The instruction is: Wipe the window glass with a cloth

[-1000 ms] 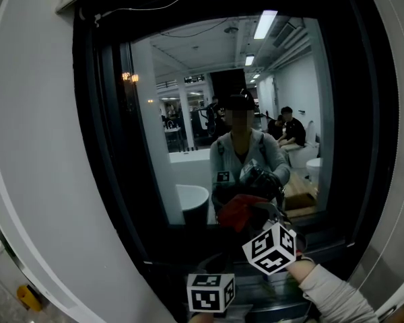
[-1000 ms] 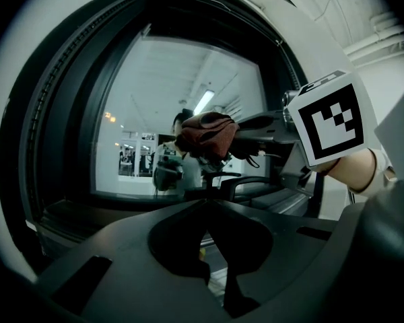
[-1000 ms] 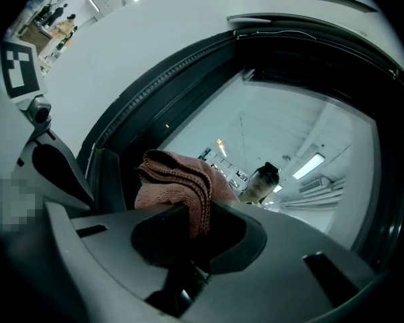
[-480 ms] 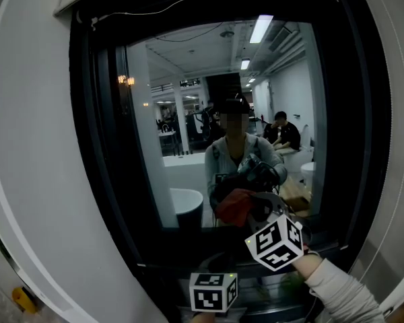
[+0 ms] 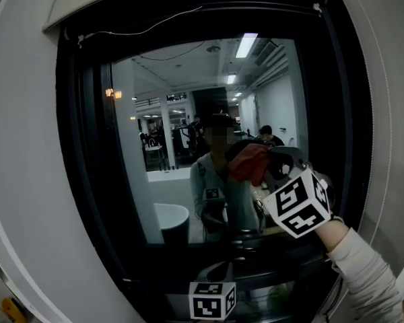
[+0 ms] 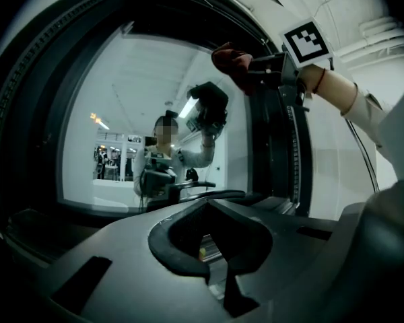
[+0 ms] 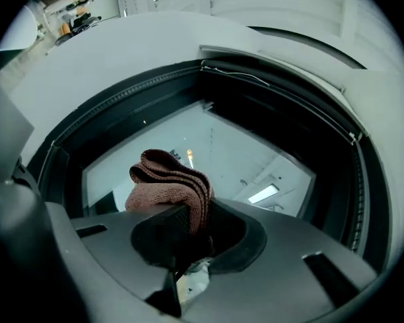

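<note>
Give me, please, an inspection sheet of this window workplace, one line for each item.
Surface: window glass, reflects a lit room and the person; whether the cloth touches it cannot be told.
Job's things: red-brown cloth, folded, held high at the glass's right side.
Clutter: nothing seen; the sill is dark.
Grippers: right tongs shut on cloth; left tongs shut, empty, held low.
Cables: thin wire along the frame's top.
Surroundings: black frame, white wall.

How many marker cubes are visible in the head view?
2. One white marker cube is high at right, beside the folded reddish-brown cloth; the other sits low at bottom centre. Reflections excluded.
</note>
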### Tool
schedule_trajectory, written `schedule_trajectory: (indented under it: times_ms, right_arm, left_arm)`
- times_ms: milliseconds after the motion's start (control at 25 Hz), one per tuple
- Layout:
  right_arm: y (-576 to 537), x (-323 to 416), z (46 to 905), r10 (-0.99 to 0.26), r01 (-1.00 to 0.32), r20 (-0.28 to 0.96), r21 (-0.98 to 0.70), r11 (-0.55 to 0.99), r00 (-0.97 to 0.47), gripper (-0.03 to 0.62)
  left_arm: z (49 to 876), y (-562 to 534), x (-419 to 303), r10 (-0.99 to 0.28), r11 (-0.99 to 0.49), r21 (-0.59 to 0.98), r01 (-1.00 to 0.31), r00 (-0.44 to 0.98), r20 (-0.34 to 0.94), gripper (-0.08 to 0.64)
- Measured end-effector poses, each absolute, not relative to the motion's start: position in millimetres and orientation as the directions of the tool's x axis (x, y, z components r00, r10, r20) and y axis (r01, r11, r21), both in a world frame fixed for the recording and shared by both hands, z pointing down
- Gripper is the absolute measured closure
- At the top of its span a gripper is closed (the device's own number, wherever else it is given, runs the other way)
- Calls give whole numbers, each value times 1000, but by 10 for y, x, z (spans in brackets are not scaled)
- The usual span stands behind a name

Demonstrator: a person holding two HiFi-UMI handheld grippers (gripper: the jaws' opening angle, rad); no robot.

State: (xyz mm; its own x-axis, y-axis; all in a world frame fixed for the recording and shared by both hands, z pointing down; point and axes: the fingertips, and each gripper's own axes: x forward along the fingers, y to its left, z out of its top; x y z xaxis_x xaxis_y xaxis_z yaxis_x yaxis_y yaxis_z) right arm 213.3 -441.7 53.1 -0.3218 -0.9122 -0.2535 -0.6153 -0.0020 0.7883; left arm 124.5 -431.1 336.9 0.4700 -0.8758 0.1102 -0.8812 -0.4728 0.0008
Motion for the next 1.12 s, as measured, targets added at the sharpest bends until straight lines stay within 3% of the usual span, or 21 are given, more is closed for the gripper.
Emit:
schedule_trajectory:
  times_ms: [720, 1120]
  right_arm:
    - [-4269, 3063, -1263, -874, -620, -467, 727, -294, -133, 541]
    - [-4391, 3262, -1474, -867, -625, -494, 696, -354, -59, 541]
  left_arm:
    - [3247, -4389, 1650, -861, -501, -9, -865, 498, 107, 557]
    - [3214, -4409, 1598, -869, -488, -20, -873, 483, 108, 557]
